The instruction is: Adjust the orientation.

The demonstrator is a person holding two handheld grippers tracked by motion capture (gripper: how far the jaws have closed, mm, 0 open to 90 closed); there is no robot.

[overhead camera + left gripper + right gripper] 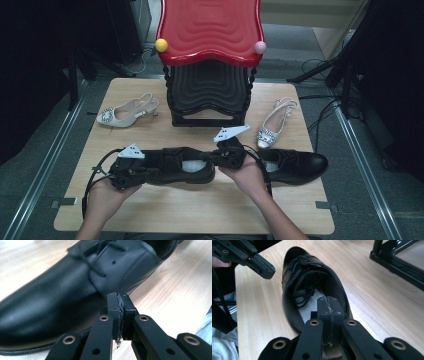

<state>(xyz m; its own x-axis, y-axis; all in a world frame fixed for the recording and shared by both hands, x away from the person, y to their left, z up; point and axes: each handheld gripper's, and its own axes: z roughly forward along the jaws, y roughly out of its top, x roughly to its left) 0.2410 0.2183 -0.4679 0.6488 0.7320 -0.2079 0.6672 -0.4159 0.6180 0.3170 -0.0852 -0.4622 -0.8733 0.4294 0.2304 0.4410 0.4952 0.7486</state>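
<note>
**A:** So how far along can this be judged? Two black leather shoes are laid out along the near part of the wooden table (150,210), and the left black shoe (180,170) is being worked from both ends. The other black shoe (295,165) is lying to its right, apparently not being handled at all.

**B:** Early stage, it would be guessed. The left gripper (119,298) is seen at the toe end with its jaws pressed together; nothing is visibly caught between them, just frayed padding. The shoe's toe is blurred right behind the tips, so contact can't be told for sure.

**A:** And the right gripper (329,302)?

**B:** Jaws also brought together, positioned at the heel opening of that same shoe (312,290). Whether the heel rim is pinched can't be made out. The laces (305,293) are seen bunched loosely inside, over the pale insole.

**A:** So nothing is put away yet?

**B:** Doesn't look like it. The stepped rack (210,95) with the red top (210,27) is seen standing at the far side, with nothing on the shelves that can be seen. Two pale slingback heels are left on the table, one on the left (127,111) and one on the right (275,125). If shelving is the goal, all four shoes are left to be dealt with.
</note>
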